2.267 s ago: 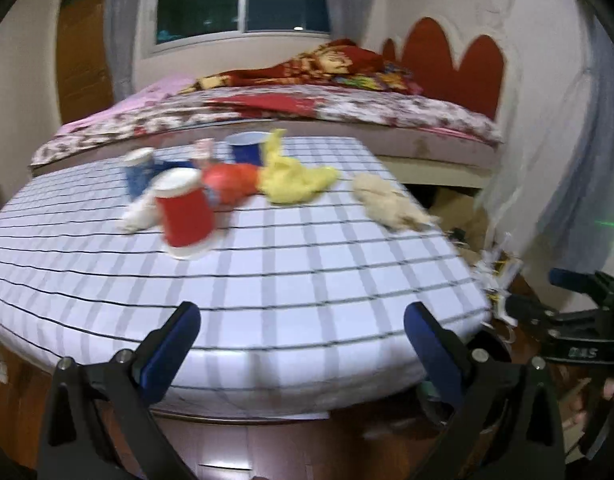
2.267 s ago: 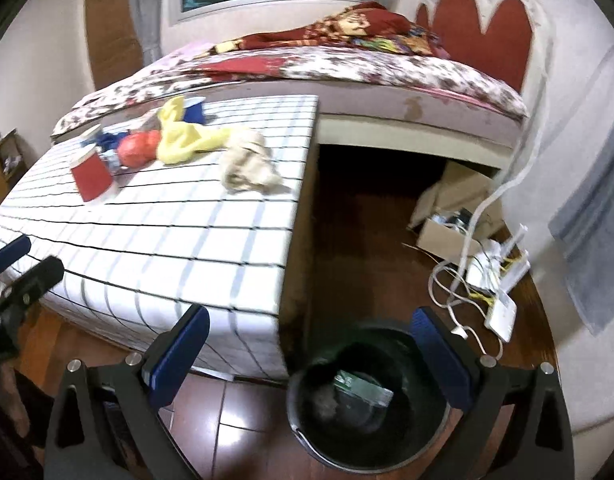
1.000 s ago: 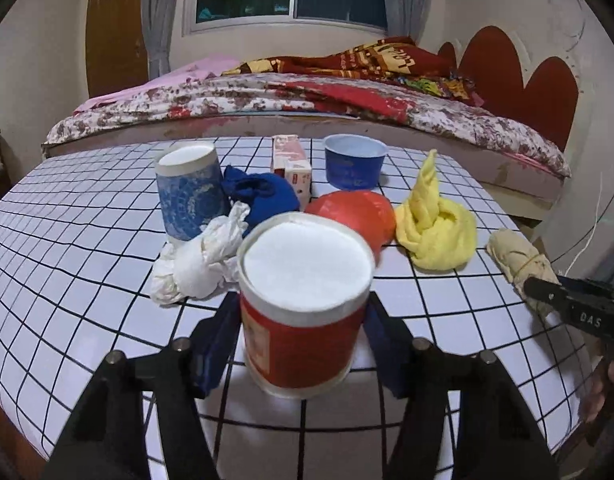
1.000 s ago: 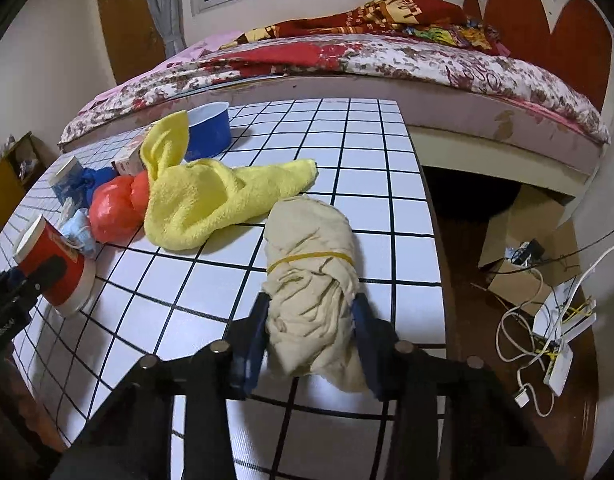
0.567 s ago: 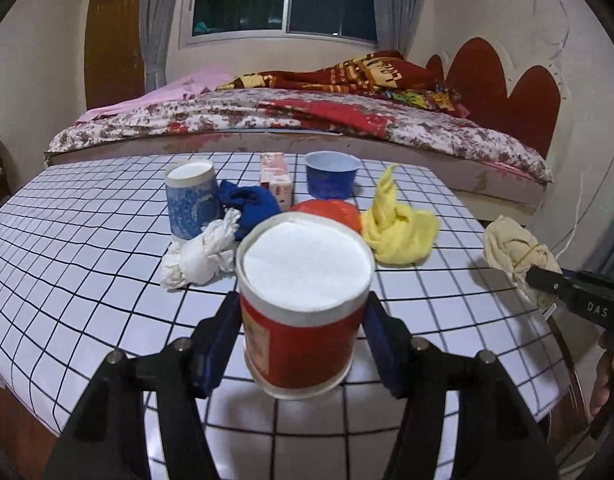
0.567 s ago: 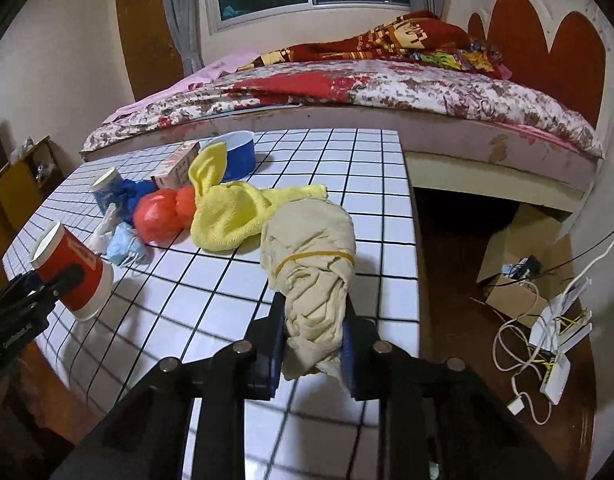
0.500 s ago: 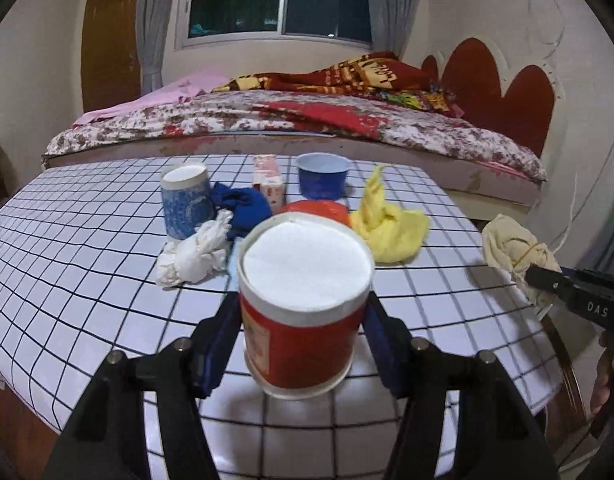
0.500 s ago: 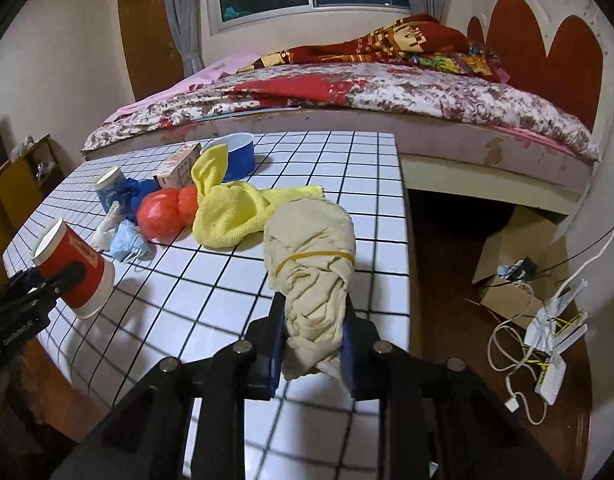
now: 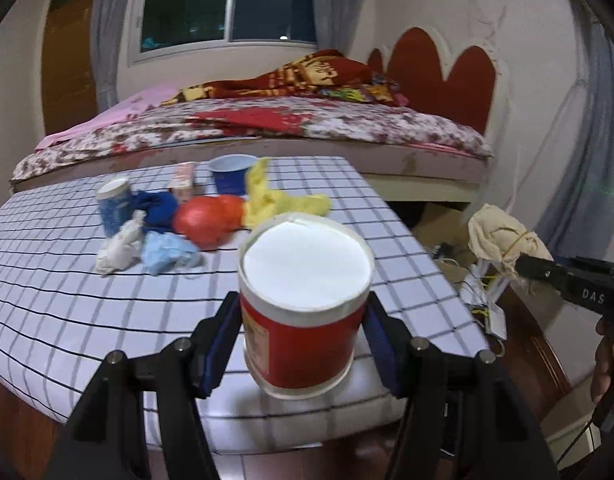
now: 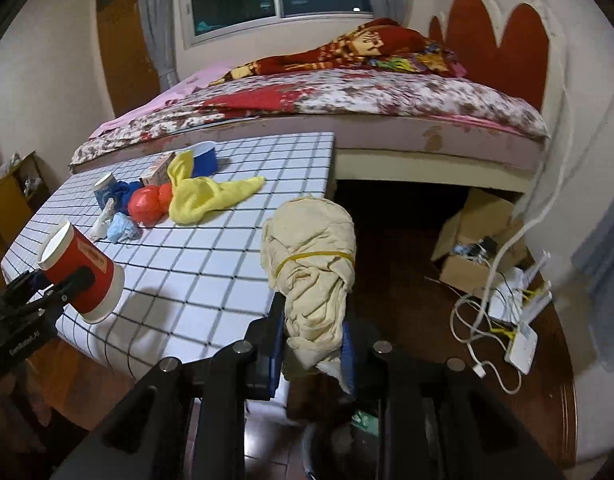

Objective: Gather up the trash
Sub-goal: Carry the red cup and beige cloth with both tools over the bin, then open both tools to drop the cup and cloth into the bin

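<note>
My left gripper [image 9: 303, 344] is shut on a red paper cup [image 9: 303, 320] with a white rim, held above the near edge of the checked table [image 9: 107, 304]. My right gripper [image 10: 313, 344] is shut on a beige cloth bundle [image 10: 311, 264] tied with a yellow band, held past the table's right edge, above the floor. The cup also shows in the right wrist view [image 10: 81, 272], the bundle in the left wrist view [image 9: 499, 240]. The rim of a dark bin [image 10: 311, 456] shows below the right gripper.
On the table lie a yellow cloth [image 10: 203, 196], a red ball-like bag [image 10: 147, 202], blue and white crumpled wads [image 9: 147, 248], a blue patterned cup [image 9: 115, 208], a blue bowl [image 9: 231, 174] and a small carton [image 9: 183, 178]. A bed stands behind. Cables, a router [image 10: 519, 344] and a cardboard box [image 10: 475, 248] lie on the floor at right.
Both grippers closed on their items, lifted them off the table and pulled back. The cup is now over the near edge; the bundle has moved right, off the table.
</note>
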